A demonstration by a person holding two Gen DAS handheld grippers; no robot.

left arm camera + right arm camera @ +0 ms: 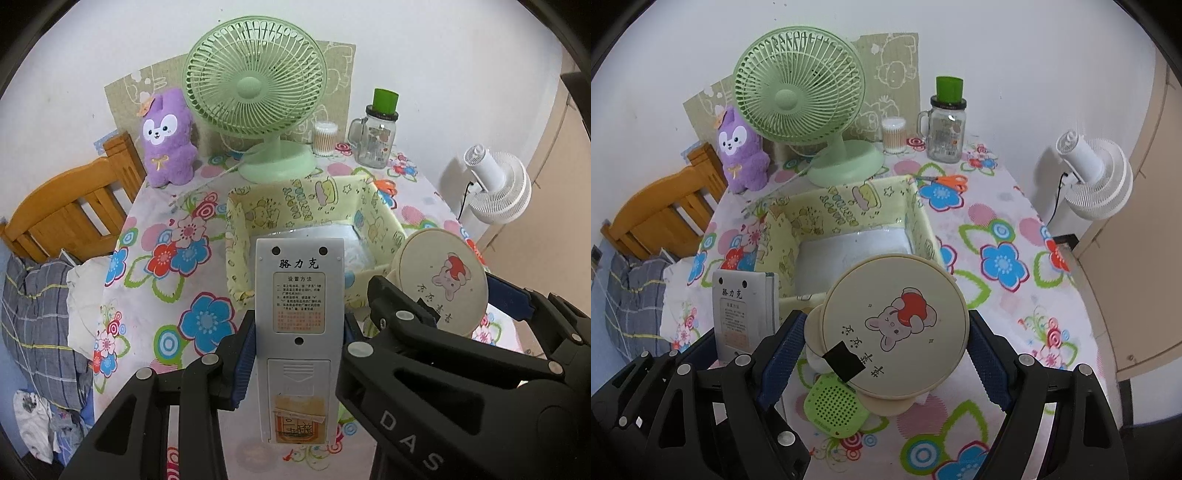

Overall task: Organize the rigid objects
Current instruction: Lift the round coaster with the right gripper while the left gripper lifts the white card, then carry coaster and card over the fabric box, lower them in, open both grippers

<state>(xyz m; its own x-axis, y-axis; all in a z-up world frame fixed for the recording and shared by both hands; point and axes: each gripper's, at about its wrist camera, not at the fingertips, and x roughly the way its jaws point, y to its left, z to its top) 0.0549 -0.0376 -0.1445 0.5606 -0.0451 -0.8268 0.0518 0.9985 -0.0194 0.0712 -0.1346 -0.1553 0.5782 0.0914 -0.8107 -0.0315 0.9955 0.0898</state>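
The remote control point(298, 325) sits back-side up in the left hand-held gripper point(299, 332), pinched across its width between the blue pads; its long axis runs straight ahead, pointing at the open yellow fabric box point(236, 229), which lies just beyond and below its far end — the left arm is the nearer to the box's near wall. The round cream mirror point(895, 325) is clamped at its rim by the right hand-held gripper point(886, 339), face up, likewise just short of the box point(923, 229); the two held items sit side by side, apart. Judgement: each needs only a short forward carry, then release. Hidden — the remote's button face, the box's near floor behind both items, part of a green perforated object point(834, 406) on the floral surface point(997, 229).
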